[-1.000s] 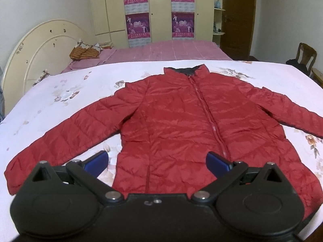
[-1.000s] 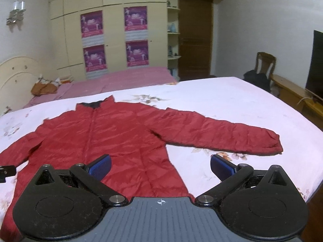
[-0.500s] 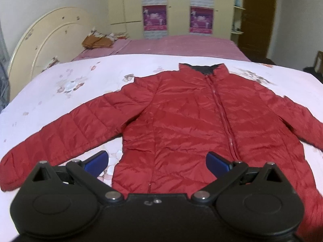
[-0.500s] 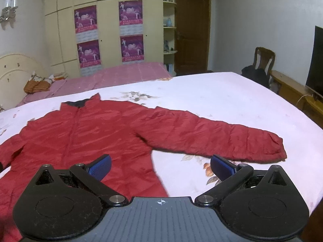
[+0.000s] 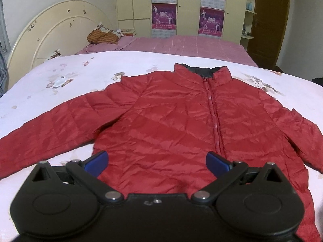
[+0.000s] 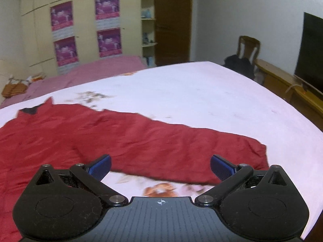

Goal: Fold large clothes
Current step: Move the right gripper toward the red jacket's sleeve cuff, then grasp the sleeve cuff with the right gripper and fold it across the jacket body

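A red quilted jacket (image 5: 171, 121) lies flat and zipped on the white flowered bedspread (image 5: 60, 84), collar away from me, both sleeves spread out. My left gripper (image 5: 157, 164) hovers open over the jacket's lower front, just left of the zipper (image 5: 214, 121). In the right wrist view the jacket's right sleeve (image 6: 181, 145) stretches across the bed to its cuff (image 6: 256, 153). My right gripper (image 6: 160, 167) is open above that sleeve's near edge, holding nothing.
A cream headboard (image 5: 56, 32) stands at the left. A second bed with a pink cover (image 5: 181, 46) lies behind, with a wardrobe beyond. At the right are a wooden chair (image 6: 247, 50), a low bench (image 6: 292, 88) and a dark TV (image 6: 311, 52).
Both grippers have moved forward and lower toward the jacket. The left one shifted left over the body; the right one swung right along the right sleeve. Both stay open.
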`<state>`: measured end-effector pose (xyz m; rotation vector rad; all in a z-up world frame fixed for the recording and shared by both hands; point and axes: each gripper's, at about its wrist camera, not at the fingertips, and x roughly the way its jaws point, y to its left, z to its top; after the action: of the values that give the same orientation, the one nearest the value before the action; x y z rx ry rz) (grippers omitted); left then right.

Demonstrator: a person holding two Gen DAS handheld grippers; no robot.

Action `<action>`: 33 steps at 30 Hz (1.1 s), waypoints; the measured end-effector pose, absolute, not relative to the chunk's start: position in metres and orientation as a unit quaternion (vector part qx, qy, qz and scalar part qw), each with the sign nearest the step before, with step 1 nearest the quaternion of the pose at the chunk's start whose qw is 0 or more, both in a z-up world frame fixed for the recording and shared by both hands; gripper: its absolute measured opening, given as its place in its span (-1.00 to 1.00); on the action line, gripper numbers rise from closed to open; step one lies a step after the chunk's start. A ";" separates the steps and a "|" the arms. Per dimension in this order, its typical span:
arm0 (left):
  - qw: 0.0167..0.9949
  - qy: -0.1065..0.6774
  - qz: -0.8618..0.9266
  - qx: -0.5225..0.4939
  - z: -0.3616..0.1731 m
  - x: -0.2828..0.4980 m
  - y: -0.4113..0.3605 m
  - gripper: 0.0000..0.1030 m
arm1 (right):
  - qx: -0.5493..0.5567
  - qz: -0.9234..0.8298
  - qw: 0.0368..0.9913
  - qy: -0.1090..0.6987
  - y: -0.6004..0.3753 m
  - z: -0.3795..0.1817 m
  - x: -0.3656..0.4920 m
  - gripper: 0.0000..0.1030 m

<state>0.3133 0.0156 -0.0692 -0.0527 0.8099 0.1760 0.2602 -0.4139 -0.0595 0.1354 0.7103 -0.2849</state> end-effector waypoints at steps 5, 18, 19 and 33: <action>0.913 0.399 0.083 -0.023 -0.078 0.327 0.005 0.99 | 0.070 -0.174 0.916 0.354 -0.456 -0.075 0.269 1.00; 0.904 0.419 0.081 0.000 -0.099 0.366 -0.008 0.93 | 0.086 -0.288 0.876 0.377 -0.542 -0.121 0.282 1.00; 0.904 0.419 0.081 0.003 -0.100 0.368 -0.008 0.93 | 0.091 -0.298 0.871 0.379 -0.550 -0.123 0.280 1.00; 0.905 0.419 0.074 0.012 -0.102 0.375 -0.008 0.86 | 0.195 -0.290 0.860 0.372 -0.580 -0.135 0.263 -0.01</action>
<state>0.3755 -0.0076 -0.1022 0.0256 0.8654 0.1534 0.2629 -0.5798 -0.1346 0.4086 0.7799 -0.6091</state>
